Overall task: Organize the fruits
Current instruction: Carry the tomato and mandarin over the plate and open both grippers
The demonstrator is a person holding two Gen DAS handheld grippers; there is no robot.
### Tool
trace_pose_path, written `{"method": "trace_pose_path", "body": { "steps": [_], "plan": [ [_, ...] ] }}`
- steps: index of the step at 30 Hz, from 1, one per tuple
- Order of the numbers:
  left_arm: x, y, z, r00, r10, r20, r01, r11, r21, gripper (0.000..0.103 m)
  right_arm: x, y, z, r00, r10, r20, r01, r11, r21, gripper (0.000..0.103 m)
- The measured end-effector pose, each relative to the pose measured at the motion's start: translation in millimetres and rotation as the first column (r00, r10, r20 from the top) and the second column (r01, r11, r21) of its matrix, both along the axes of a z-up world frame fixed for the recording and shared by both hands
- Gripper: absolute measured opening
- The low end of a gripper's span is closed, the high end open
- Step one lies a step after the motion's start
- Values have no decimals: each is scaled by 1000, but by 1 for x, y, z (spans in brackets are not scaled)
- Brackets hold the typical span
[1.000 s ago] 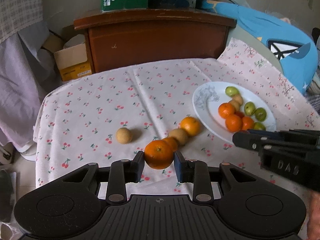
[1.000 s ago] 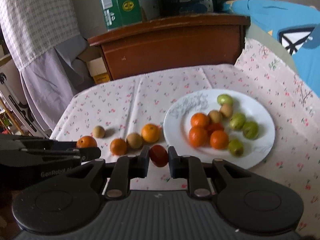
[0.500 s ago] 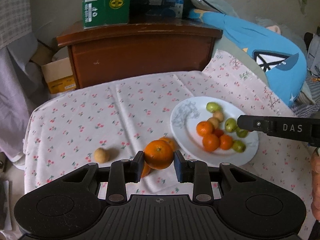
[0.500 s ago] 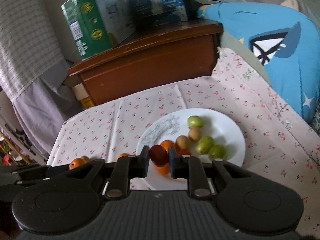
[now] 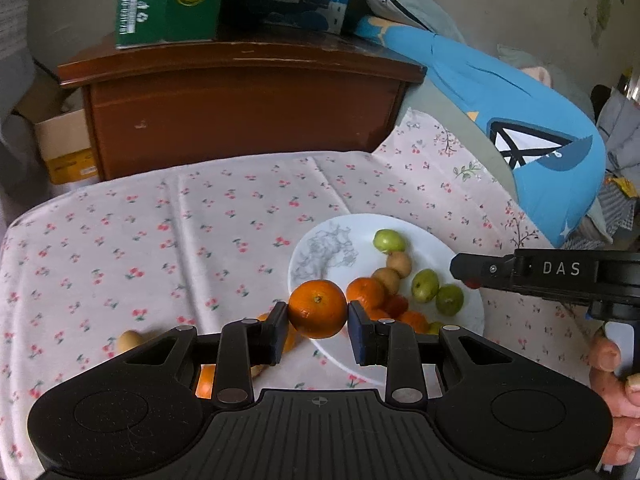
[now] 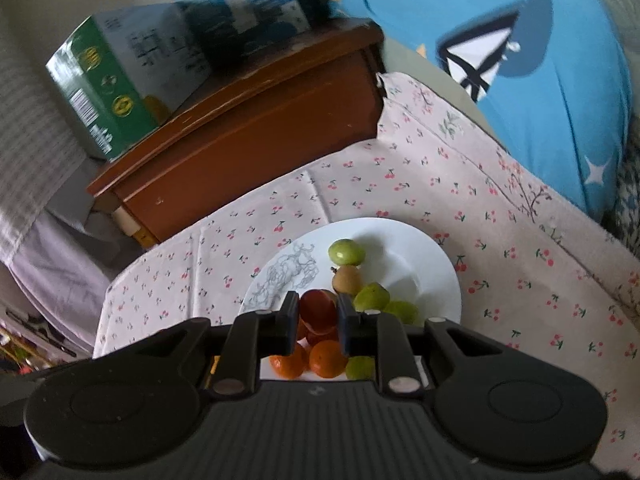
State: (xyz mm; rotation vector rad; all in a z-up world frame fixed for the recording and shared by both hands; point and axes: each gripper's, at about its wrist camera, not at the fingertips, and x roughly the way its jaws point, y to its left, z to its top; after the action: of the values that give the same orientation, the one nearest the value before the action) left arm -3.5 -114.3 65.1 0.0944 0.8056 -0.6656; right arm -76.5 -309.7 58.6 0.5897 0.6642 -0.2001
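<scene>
My left gripper (image 5: 318,326) is shut on an orange mandarin (image 5: 318,308) and holds it above the near left rim of the white plate (image 5: 320,248). The plate carries several green, brown and orange fruits. My right gripper (image 6: 318,318) is shut on a small dark red fruit (image 6: 318,312) and hangs over the plate (image 6: 412,256), just above the oranges (image 6: 326,358). In the left wrist view the right gripper (image 5: 460,270) reaches in from the right over the plate's edge. A brown fruit (image 5: 130,340) and other orange fruits lie on the cloth to the left, partly hidden by my left gripper.
The table has a cherry-print cloth (image 5: 200,232). Behind it stands a brown wooden cabinet (image 5: 240,108) with a green box (image 5: 168,0) and a blue box on top. A blue cushion (image 5: 520,120) lies at the right. A person's hand (image 5: 612,384) holds the right gripper.
Both grippers have moved to the right toward the plate, each still carrying its fruit. The right gripper has rolled and now hangs over the plate's fruits.
</scene>
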Motion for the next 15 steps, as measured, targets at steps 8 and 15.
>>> {"method": "trace_pose_path", "body": {
  "steps": [8, 15],
  "plan": [
    [14, -27, -18, 1000, -17, -11, 17, 999, 41, 29, 15, -16, -12, 999, -47, -23, 48, 996, 70, 19],
    [28, -38, -28, 1000, -4, -31, 5, 998, 58, 29, 25, -26, -26, 995, -85, -48, 91, 988, 127, 19]
  ]
}}
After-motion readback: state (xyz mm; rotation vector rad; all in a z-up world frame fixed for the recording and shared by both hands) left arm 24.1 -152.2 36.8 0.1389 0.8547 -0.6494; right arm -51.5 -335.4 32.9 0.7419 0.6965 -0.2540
